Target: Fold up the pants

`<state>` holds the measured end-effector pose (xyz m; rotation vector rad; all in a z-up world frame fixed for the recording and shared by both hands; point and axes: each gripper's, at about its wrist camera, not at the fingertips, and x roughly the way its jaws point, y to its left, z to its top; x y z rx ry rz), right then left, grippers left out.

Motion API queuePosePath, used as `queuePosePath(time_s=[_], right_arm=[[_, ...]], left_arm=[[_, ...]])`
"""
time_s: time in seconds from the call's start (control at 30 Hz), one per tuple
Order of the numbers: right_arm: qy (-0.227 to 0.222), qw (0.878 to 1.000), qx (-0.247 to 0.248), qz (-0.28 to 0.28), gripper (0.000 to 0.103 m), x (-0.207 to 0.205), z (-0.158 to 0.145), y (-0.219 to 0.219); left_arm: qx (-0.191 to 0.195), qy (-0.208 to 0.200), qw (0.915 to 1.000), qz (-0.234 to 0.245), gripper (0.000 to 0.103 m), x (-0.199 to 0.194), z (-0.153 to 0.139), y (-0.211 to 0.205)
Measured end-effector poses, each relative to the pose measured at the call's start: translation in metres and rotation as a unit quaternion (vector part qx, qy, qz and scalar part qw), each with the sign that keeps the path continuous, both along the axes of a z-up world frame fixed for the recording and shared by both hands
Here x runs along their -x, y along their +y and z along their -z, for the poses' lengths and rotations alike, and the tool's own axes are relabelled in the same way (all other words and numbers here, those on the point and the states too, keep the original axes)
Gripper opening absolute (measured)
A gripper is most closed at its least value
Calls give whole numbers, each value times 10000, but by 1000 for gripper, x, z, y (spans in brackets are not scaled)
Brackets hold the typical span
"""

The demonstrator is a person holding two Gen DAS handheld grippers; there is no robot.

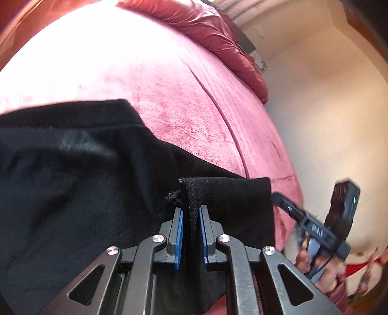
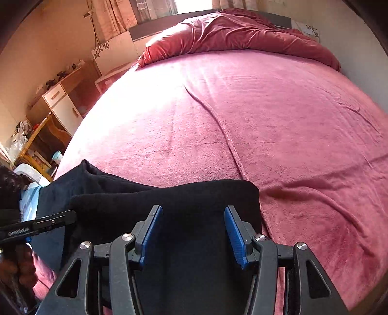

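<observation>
Setting: a home bedroom. A bed under a pink plush cover is filling the view ahead of the right gripper. A crumpled red duvet is lying across the bed's far end, with curtains hanging beyond it. Off to the gripper's left, a wooden cabinet with white drawers is standing against the wall, small items sitting on top; clutter is crowding the floor nearer by.

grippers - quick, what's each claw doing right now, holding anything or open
Left claw: shut on a bunched hem of the black pants.
Right claw: open, holding nothing, over the pants.
</observation>
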<state>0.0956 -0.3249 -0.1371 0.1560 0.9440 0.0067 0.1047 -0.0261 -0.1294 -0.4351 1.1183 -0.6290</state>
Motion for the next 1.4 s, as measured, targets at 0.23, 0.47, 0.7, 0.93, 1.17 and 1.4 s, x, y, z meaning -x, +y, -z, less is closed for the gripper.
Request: queuePosePath(time_s=[0.23,0.47,0.7,0.93,1.17,1.4], right_arm=[[303,9988,388,38,54,-18,27,6],[244,9981,527,203,57,-17,33,9],[123,9966,760,293,61,-12,32,17],[9,9960,757,477,65,-5,18,20],[-384,9955,789,370,66,15,-8,38],[-471,9976,497,-129,66,41,-17,66]], left_arm=[[-1520,-516,9870,4,13,8,10,-25],[-2163,-1165,9693,-128,21,29,-4,-34],[-2151,-1470,9643,-481,26,49,-33,-9],[-2126,-1653,9593,-852,27,65,-57,17],[-2051,-1482,9615,-1071,27,70,-53,36],[-1999,-1285,9637,-1217,27,74,-48,52]])
